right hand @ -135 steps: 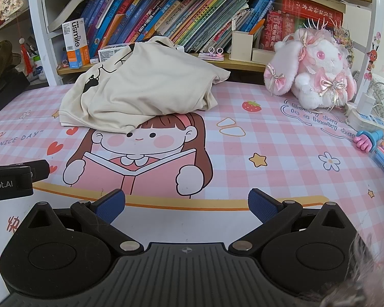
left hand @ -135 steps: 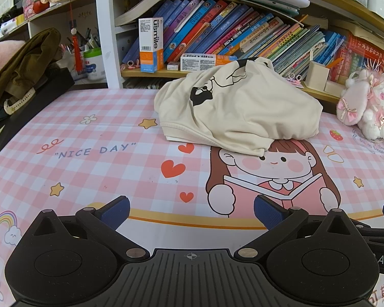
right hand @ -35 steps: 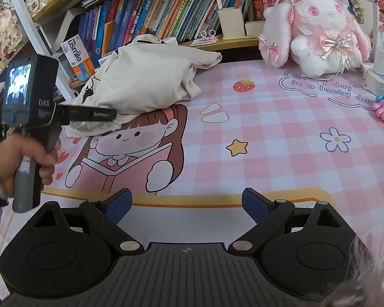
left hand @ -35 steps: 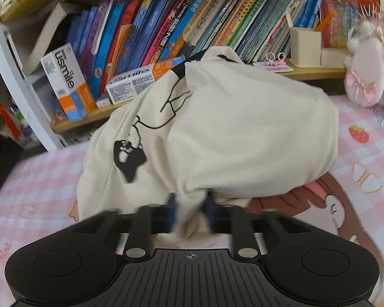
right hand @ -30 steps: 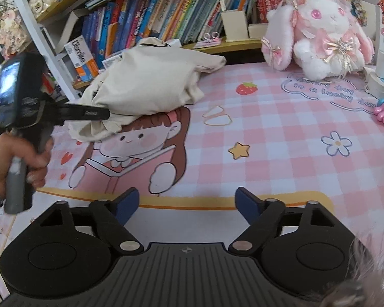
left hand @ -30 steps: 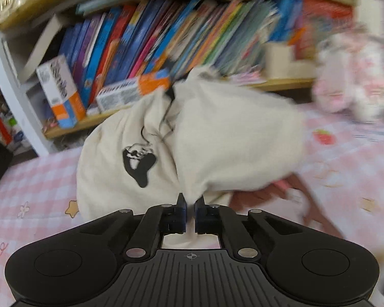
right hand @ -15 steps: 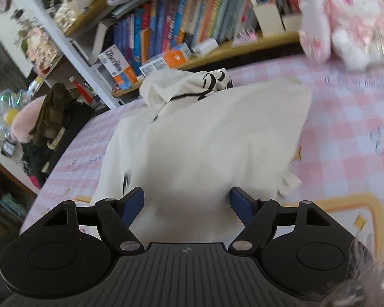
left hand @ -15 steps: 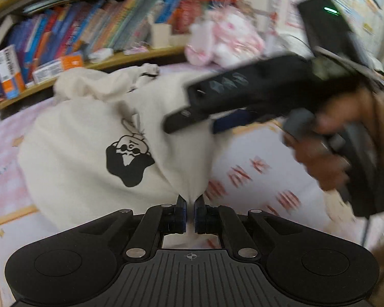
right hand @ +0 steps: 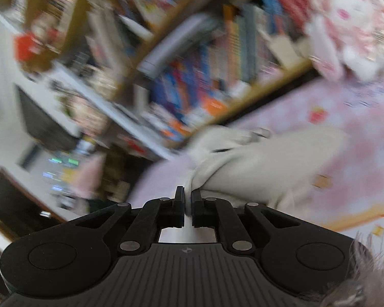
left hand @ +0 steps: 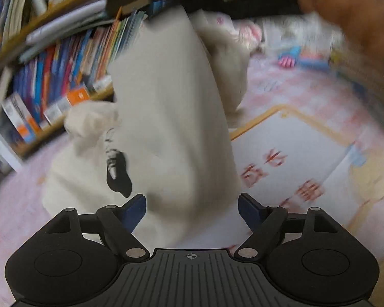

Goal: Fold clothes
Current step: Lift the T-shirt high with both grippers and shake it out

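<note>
Cream soft garment (left hand: 171, 117) with black print hangs in a tall crumpled column over the pink checked desk (left hand: 289, 94). Left claw (left hand: 192, 206) spread wide, blue pads empty. Right claw (right hand: 188, 199) pinched tight on a fabric fold. Bookshelf (right hand: 217, 58) blurred behind.

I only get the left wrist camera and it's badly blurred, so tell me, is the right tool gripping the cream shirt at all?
Observer: Yes. In the right wrist view the right tool is shut on a bunched edge of the cream shirt, with fabric pinched between its fingers.
Operator: Where does the cloth go from that pinch?
Observer: It runs away from the tool to the right, over the pink mat. The blur hides whether that part rests on the mat or is lifted.
</note>
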Demonstrator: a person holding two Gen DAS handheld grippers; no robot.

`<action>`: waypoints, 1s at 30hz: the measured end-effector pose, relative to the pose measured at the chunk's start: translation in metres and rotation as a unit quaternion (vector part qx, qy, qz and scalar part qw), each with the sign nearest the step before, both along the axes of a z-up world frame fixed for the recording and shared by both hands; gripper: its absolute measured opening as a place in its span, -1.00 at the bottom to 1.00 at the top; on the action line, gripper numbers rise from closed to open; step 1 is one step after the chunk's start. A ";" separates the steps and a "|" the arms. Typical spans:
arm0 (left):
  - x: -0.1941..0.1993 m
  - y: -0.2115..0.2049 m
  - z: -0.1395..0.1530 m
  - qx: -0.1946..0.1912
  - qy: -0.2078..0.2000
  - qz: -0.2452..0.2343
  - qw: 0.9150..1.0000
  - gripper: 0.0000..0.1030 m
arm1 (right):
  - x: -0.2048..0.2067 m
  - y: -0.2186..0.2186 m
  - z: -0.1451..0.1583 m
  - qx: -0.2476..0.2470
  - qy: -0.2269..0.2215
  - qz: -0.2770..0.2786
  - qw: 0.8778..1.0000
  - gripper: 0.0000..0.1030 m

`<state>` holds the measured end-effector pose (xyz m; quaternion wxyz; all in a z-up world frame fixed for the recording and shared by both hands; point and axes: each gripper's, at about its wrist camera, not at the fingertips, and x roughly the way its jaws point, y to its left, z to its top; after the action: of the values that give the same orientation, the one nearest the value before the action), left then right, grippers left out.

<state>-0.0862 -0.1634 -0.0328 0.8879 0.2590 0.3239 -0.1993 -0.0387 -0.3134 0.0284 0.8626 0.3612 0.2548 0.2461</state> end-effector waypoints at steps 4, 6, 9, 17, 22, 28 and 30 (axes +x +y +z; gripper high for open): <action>0.010 0.013 0.001 0.016 -0.028 0.028 0.999 -0.42 | -0.003 -0.014 0.030 0.048 -0.041 -0.008 0.998 -0.91; 0.020 0.025 0.014 -0.011 -0.039 0.042 0.998 -0.78 | 0.001 -0.024 0.046 0.055 -0.055 -0.023 0.997 -0.91; 0.035 0.043 0.051 -0.075 -0.071 0.049 0.993 -0.85 | 0.007 -0.040 0.064 0.063 -0.078 -0.047 0.994 -0.91; 0.046 0.101 0.191 -0.316 -0.171 0.049 0.932 -0.86 | 0.011 -0.081 0.136 0.077 -0.177 -0.098 0.976 -0.92; 0.032 0.095 0.222 -0.393 -0.171 -0.018 0.903 -0.86 | -0.001 -0.087 0.198 0.062 -0.283 -0.112 0.951 -0.92; 0.016 0.131 0.251 -0.493 -0.184 -0.044 0.849 -0.87 | -0.020 -0.080 0.261 0.046 -0.378 -0.104 0.919 -0.92; 0.013 0.153 0.261 -0.515 -0.199 -0.032 0.833 -0.87 | -0.030 -0.070 0.273 0.045 -0.402 -0.084 0.911 -0.92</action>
<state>-0.0727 -0.0101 0.2277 0.9312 -0.1917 -0.0176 -0.3095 -0.0689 -0.3832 0.3009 0.8922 0.2906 -0.1561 0.3085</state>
